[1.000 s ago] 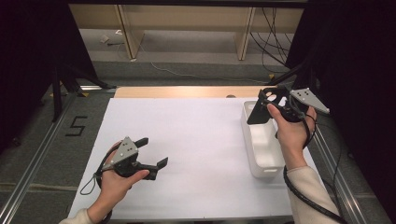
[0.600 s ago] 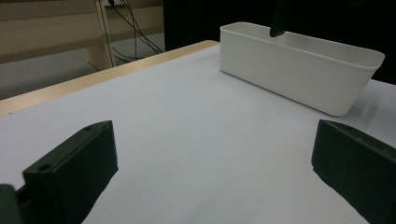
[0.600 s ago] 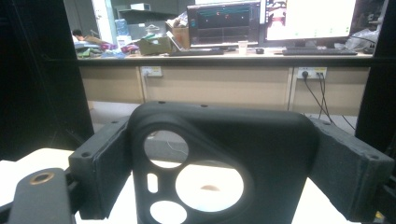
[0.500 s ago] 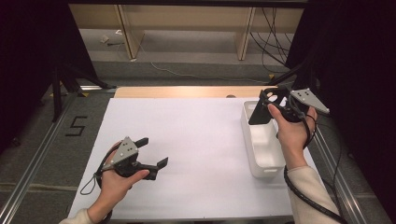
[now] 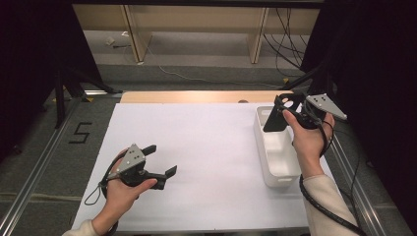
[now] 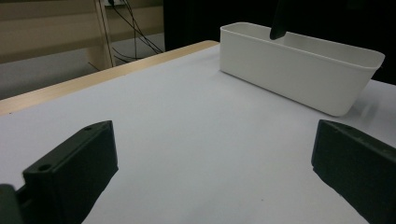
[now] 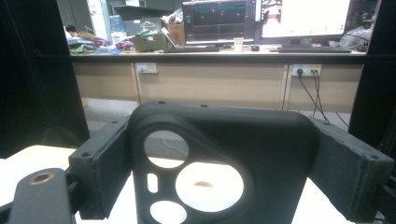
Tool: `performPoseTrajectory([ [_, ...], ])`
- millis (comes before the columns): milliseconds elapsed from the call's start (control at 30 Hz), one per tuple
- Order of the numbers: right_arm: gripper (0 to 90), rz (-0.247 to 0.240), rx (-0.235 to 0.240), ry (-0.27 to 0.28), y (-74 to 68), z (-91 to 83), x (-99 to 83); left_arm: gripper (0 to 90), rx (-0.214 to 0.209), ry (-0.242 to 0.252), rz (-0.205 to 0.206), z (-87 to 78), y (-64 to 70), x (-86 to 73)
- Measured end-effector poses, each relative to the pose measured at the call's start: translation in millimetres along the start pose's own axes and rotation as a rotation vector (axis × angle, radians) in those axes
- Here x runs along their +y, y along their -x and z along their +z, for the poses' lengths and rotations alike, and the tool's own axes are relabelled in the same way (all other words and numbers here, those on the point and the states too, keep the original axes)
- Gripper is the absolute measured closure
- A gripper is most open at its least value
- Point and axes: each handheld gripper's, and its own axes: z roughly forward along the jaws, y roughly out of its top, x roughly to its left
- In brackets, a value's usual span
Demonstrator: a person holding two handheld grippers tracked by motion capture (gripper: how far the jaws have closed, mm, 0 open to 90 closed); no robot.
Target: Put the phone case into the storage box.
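My right gripper [image 5: 281, 112] is clamped on a black phone case [image 7: 219, 163], one jaw pressed against each of its side edges. In the right gripper view the case stands upright between the jaws, its camera cut-outs facing me: one rounded opening at upper left, a larger round one below and to the right, a small slot and another small hole beside them. Through those holes I see the pale surface beneath.

From the high view, I hold that gripper up off the surface [image 5: 206, 142], at the far end of the white bin [image 5: 275, 147] that sits along the right edge. The case [image 5: 274, 119] hangs down from the gripper over the bin's far end, its lower edge above the bin's opening; I cannot tell whether it touches the rim. In the left gripper view the bin [image 6: 299, 70] stands well ahead and to the right, and the dark lower tip of the case [image 6: 279, 23] dips just over its far wall.

My left gripper [image 5: 160, 162] is low over the near left part of the surface, well apart from the bin and the case. Its jaws stand wide apart with nothing between them, just bare white surface showing in the gap. Its cable loops down beside my wrist.
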Motion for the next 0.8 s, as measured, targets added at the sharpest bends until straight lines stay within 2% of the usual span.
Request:
performPoseTrajectory([
  [800, 14.6, -0.017, -0.002, -0.002, 2.9, 6.2, 0.6, 0.0, 0.000, -0.002, -0.001, 0.3, -1.5, -0.9],
])
